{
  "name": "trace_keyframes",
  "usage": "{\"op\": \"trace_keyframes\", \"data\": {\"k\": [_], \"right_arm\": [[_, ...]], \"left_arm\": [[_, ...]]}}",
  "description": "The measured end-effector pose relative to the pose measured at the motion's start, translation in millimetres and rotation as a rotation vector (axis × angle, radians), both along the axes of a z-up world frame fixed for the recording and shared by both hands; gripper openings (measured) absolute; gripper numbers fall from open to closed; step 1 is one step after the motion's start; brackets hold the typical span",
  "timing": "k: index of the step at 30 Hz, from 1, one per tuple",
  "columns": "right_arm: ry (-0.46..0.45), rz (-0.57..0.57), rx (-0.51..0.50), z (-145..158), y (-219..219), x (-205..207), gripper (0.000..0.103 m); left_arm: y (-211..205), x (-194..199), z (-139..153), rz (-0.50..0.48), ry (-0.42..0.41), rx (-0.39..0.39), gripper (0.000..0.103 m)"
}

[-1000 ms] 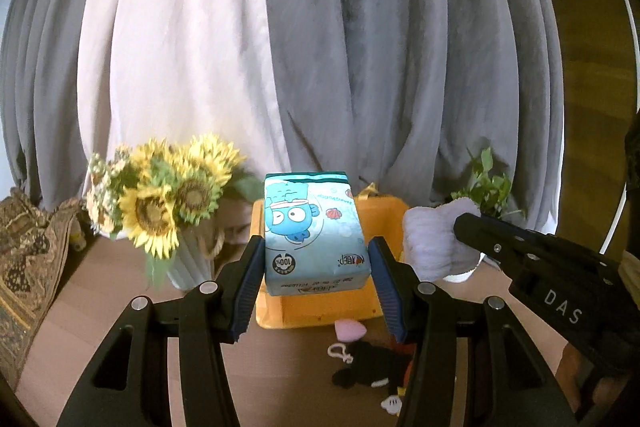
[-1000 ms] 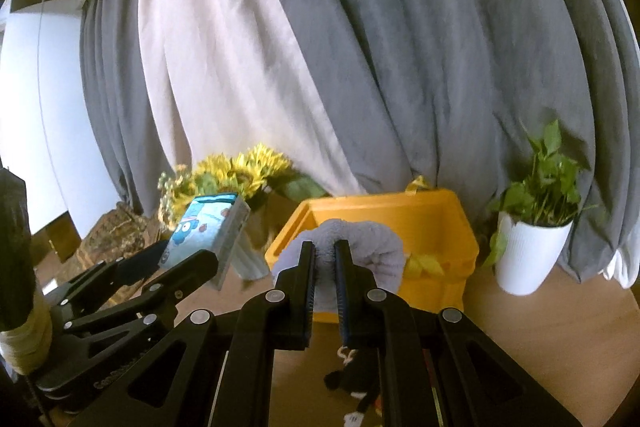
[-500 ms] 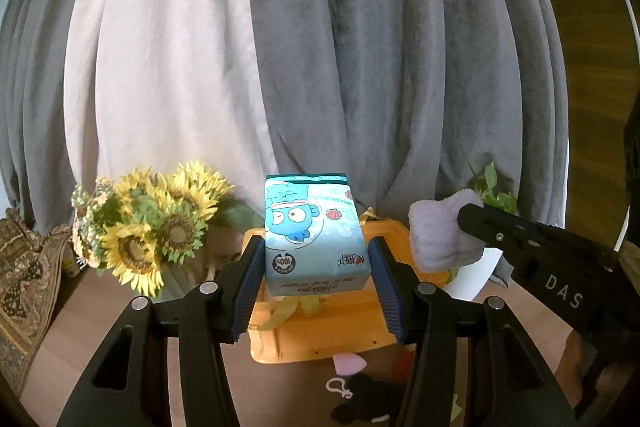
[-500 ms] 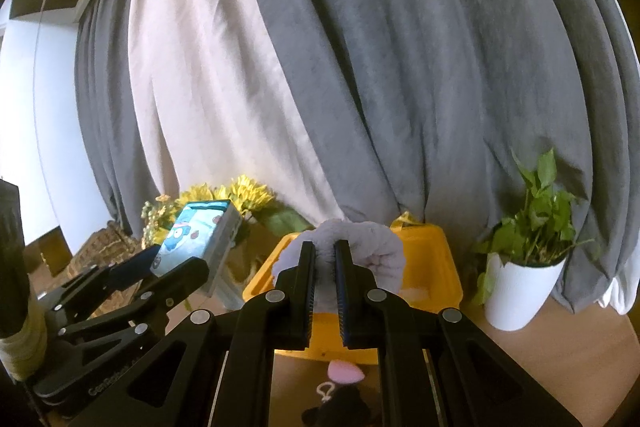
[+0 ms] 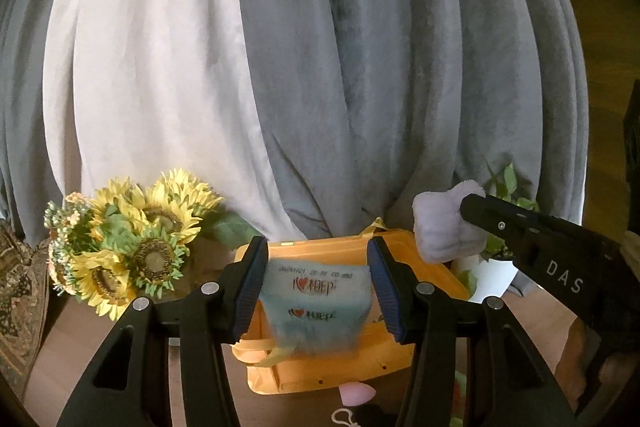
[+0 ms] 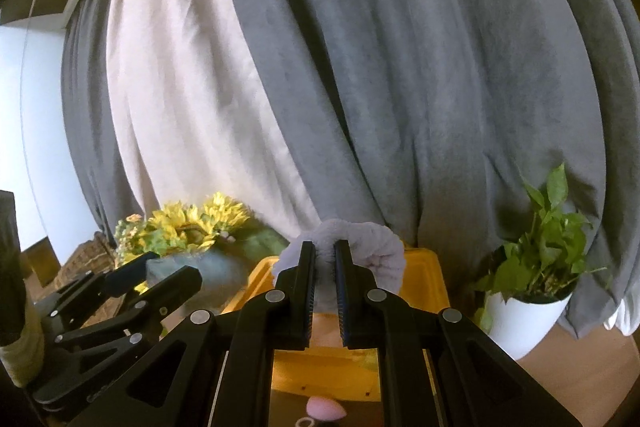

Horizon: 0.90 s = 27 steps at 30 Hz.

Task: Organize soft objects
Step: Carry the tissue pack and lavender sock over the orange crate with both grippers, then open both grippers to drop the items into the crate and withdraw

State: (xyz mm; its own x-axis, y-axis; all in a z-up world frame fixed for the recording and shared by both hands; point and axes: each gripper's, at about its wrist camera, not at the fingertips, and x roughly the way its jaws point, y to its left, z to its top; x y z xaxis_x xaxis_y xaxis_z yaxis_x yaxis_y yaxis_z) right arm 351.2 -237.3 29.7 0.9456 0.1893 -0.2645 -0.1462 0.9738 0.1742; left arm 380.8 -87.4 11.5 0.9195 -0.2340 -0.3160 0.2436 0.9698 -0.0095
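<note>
My left gripper hangs over the orange bin, its blue pads against the sides of a light blue tissue pack. The pack is blurred and tipped, a face with red print and a date stamp towards me, its lower part down in the bin's opening. To the right, my right gripper is shut on a fluffy lavender cloth. In the right wrist view the cloth bulges around the shut right gripper above the bin's back rim. The left gripper and pack show at left.
A sunflower bouquet stands left of the bin, and a potted plant in a white pot stands to its right. Grey and pale curtains hang close behind. A pink soft piece lies in front of the bin. A patterned cushion sits far left.
Both grippers have moved forward and sit over the bin. The tissue pack has tipped from its cartoon face to a printed face and sits lower between the pads. The cloth stays clamped.
</note>
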Motion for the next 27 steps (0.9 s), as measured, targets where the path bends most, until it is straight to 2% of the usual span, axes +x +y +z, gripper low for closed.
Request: {"op": "trace_keyframes", "data": {"k": [5, 6, 7, 8, 10, 16, 24, 26, 27], "right_arm": [[0.021, 0.001, -0.002, -7.5, -2.2, 23.7, 0.011], [0.031, 0.002, -0.002, -9.7, -2.8, 29.4, 0.011], [0.04, 0.004, 0.002, -12.5, -3.9, 35.2, 0.011], [0.047, 0.004, 0.007, -14.7, -5.1, 40.1, 0.011], [0.062, 0.003, 0.014, -19.2, -6.3, 49.5, 0.011], [0.094, 0.003, 0.015, -32.6, -7.7, 74.5, 0.011], [0.154, 0.011, 0.014, -52.9, -10.6, 109.1, 0.011], [0.184, 0.018, 0.015, -57.2, -11.3, 117.9, 0.014], [0.193, 0.015, 0.025, -59.1, -12.7, 121.5, 0.021]], "left_arm": [[-3.8, 26.3, -12.5, -0.004, 0.031, -0.001, 0.043], [-5.5, 32.0, -15.1, -0.006, 0.038, 0.006, 0.029], [-6.9, 37.1, -17.1, -0.008, 0.053, 0.013, 0.004], [-7.5, 43.9, -19.0, -0.015, 0.074, 0.007, 0.007], [-8.5, 53.4, -22.0, -0.021, 0.078, -0.001, 0.005], [-18.6, 87.8, -28.8, -0.039, 0.086, 0.05, 0.005], [-22.0, 108.5, -41.8, -0.037, 0.138, 0.077, 0.006], [-21.3, 112.4, -44.0, -0.033, 0.154, 0.075, 0.018], [-20.8, 113.0, -44.8, -0.028, 0.157, 0.073, 0.023]]}}
